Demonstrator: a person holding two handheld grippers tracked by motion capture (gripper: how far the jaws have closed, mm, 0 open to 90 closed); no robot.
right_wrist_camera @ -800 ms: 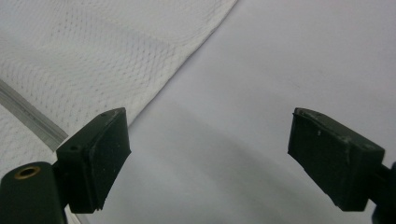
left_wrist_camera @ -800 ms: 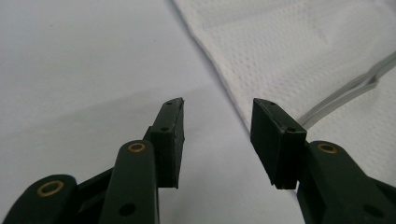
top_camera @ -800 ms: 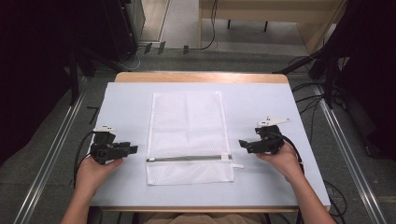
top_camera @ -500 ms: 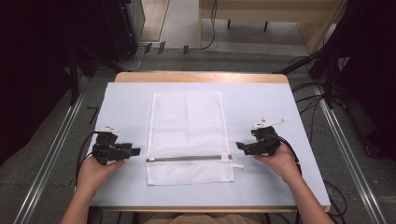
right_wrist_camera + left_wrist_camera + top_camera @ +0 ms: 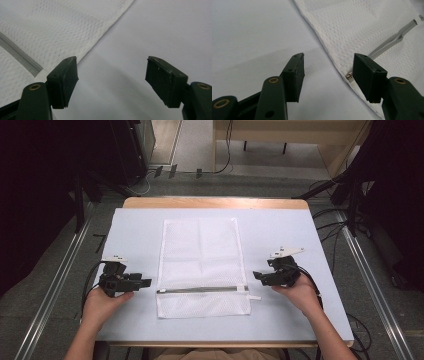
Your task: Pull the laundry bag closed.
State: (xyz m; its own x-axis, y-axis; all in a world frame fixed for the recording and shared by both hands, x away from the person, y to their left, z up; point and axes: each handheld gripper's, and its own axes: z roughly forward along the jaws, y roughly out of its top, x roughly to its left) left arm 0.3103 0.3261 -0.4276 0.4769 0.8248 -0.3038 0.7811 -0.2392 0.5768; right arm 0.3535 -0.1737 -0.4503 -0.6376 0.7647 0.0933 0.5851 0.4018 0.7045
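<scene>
While both hands close in from either side, a white mesh laundry bag [image 5: 202, 265] lies flat mid-surface, its grey zipper [image 5: 200, 290] running across near the person's end. Best approach, by the look of it: come in low, pinch hem w/o dragging the mesh. Left tool [image 5: 145, 282] has jaws wide apart, empty, at the bag's edge by the zipper end. Right tool [image 5: 257, 276] also spread, holding nothing, just beside the opposite edge.

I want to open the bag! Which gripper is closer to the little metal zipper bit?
Left. The left gripper has the metal zipper bit right by its jaw at the mesh bag's edge; the right gripper sits beside the zipper's opposite end.
</scene>
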